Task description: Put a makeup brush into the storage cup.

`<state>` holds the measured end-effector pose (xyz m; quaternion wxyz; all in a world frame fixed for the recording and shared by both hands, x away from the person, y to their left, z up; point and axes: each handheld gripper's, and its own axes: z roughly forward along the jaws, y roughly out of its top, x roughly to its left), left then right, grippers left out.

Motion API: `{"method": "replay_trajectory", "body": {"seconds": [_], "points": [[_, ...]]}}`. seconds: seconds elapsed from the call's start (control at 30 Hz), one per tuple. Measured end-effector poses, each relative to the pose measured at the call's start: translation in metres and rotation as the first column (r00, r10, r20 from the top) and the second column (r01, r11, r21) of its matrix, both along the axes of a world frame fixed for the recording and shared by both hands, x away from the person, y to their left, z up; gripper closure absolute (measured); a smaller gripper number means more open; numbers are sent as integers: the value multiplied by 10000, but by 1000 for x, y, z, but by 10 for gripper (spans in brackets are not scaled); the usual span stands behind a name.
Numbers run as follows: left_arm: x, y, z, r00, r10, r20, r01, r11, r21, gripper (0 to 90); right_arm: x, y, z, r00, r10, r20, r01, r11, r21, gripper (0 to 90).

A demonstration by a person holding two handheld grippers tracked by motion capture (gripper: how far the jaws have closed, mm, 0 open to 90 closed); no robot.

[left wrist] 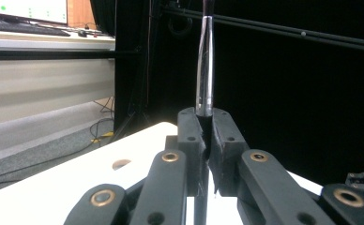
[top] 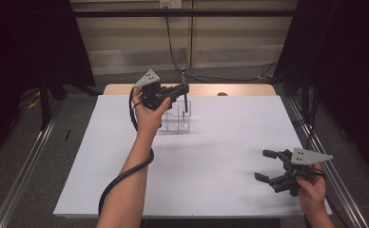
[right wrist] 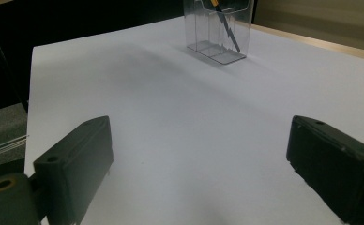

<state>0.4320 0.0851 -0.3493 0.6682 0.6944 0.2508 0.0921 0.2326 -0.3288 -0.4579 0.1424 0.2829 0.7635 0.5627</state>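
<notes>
My left gripper (top: 184, 90) is held up over the far middle of the white table (top: 230, 137), shut on a thin dark pen (top: 185, 97) that stands upright between its jaws. In the left gripper view the pen (left wrist: 205, 70) rises straight out of the closed left gripper (left wrist: 207, 140). Its lower end reaches down into a clear plastic holder (top: 177, 119) standing under the gripper. Through the holder's (right wrist: 220, 35) wall, the right gripper view shows the pen's dark end (right wrist: 229, 30). Low over the table's front right, my right gripper (top: 263, 165) stands open and empty, as its own view confirms (right wrist: 199, 140).
A wooden strip with a small round hole (top: 222, 94) runs along the table's far edge. Metal rails (top: 25, 161) flank the table on both sides, and cables (top: 220, 78) trail on the floor behind. Dark curtains stand left and right.
</notes>
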Motion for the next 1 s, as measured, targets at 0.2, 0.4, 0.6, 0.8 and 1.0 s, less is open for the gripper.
{"method": "replay_trajectory", "body": {"seconds": [0.2, 0.4, 0.6, 0.8, 1.0], "points": [[3, -1, 1, 9999, 134, 77, -134, 9999, -28, 840, 0, 0, 0, 10000, -25, 29, 24, 10000, 26, 72], [6, 0, 1, 9992, 391, 109, -392, 9992, 67, 840, 0, 0, 0, 10000, 25, 33, -25, 10000, 55, 72], [9, 1, 0, 9970, 752, 180, -758, 9966, 317, 840, 0, 0, 0, 10000, 61, 41, -61, 10000, 45, 72], [13, 6, -7, 9933, 1141, 171, -1148, 9925, 426, 839, 0, 0, 1, 10000, 79, 53, -79, 9999, 63, 72], [14, 6, -13, 9902, 1369, 275, -1383, 9888, 564, 839, 0, 0, 1, 9999, 118, 69, -118, 9999, 32, 72]]}}
